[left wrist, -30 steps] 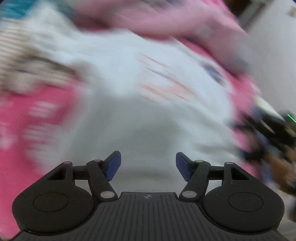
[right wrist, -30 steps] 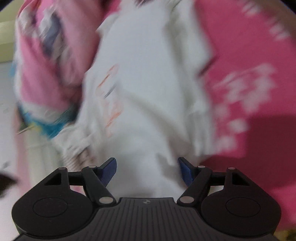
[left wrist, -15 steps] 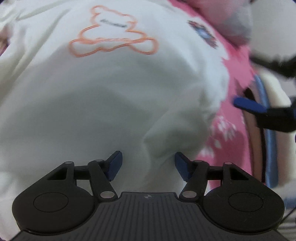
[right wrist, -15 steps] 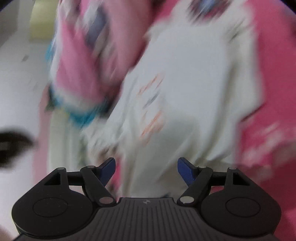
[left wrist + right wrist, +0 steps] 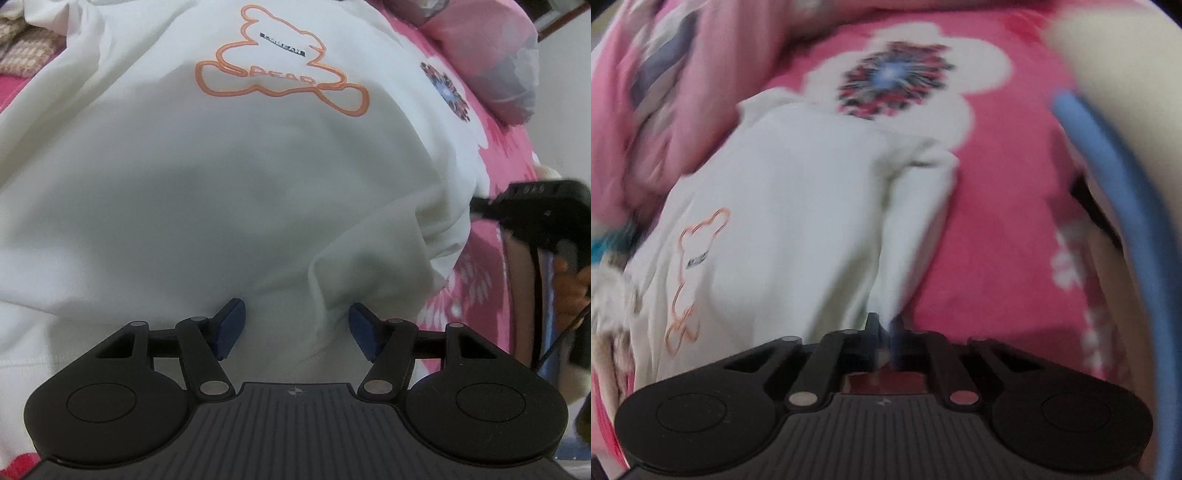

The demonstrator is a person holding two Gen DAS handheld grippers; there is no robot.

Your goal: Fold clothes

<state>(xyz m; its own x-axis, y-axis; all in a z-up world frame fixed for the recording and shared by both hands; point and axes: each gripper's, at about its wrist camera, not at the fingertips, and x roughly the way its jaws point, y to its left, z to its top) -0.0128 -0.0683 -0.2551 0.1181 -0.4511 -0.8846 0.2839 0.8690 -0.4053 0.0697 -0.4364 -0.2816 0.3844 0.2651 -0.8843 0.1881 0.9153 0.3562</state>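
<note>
- Left wrist view: Your left gripper (image 5: pixel 295 326) has its jaws wide apart. The white sweatshirt (image 5: pixel 229 192) lies spread out right in front of it and under it. A small bump of cloth pokes up between the blue pads (image 5: pixel 231 325), but they do not squeeze it.
- The sweatshirt looks soft, floppy and light. It will sag and bunch, so I think you should take it by an edge or a corner, not the middle.
- Off to the right of this gripper, your right gripper (image 5: pixel 532 210) sits at the sweatshirt's side edge.
- Right wrist view: It is blurry here. Your right gripper (image 5: pixel 882 328) is pinched shut, and a fold of the white sweatshirt (image 5: pixel 798 206) runs right into its tips, so it seems to hold that edge.
- The pink flowered sheet (image 5: pixel 1004 236) lies under it all.
- I see no boxes or baskets to put things in.
</note>
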